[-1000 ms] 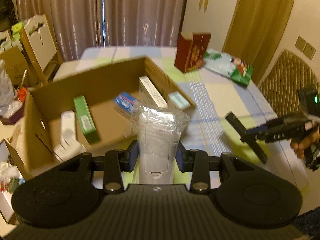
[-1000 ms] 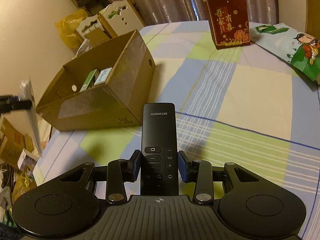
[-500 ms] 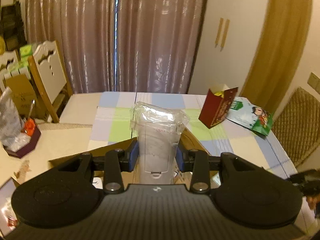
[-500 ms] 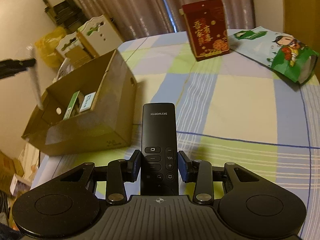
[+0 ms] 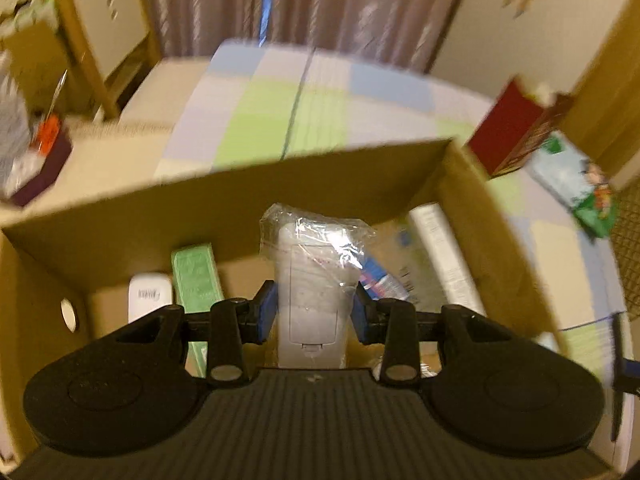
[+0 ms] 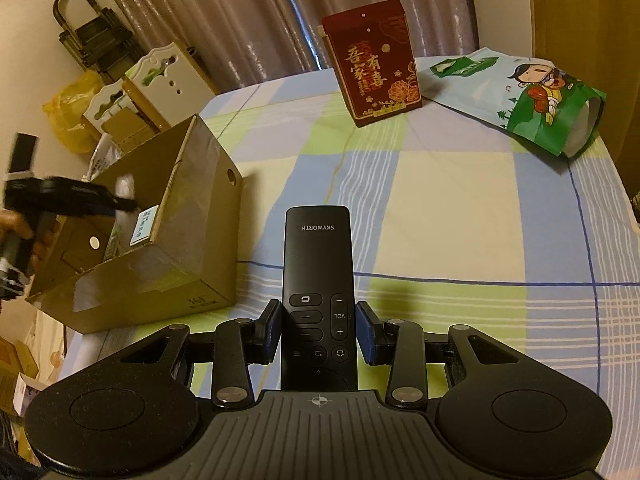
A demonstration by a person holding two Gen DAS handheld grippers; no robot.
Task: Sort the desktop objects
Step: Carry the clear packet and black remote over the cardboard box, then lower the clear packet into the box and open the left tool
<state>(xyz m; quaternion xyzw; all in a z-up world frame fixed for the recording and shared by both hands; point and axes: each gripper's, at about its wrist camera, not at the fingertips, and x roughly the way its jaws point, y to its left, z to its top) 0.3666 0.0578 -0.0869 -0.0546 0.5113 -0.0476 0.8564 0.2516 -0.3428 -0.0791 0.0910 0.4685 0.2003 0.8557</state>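
The wrapped white remote point(image 5: 316, 280) is held in the left gripper point(image 5: 314, 316) jaws above the cardboard box point(image 5: 280, 184); its slippery film could let it slip. The black remote point(image 6: 318, 280) is clamped by the right gripper point(image 6: 318, 334) over the worktop point(image 6: 460, 208).

blur: my left view smeared | hidden: green box point(image 5: 197, 280) foot behind my tongs | cut: snack bag point(image 5: 580, 188) at 3 o'clock

The black remote point(image 6: 318, 292) is showing the brand "SKYWORTH" upside down near its far end and "VOL" between its minus and plus keys. The red box point(image 6: 370, 60) standing on the checked tablecloth point(image 6: 460, 208) is bearing the gold characters 吾家有喜. Print on the white remote point(image 5: 149, 296) in the cardboard box point(image 5: 280, 184) is blurring beyond reading.
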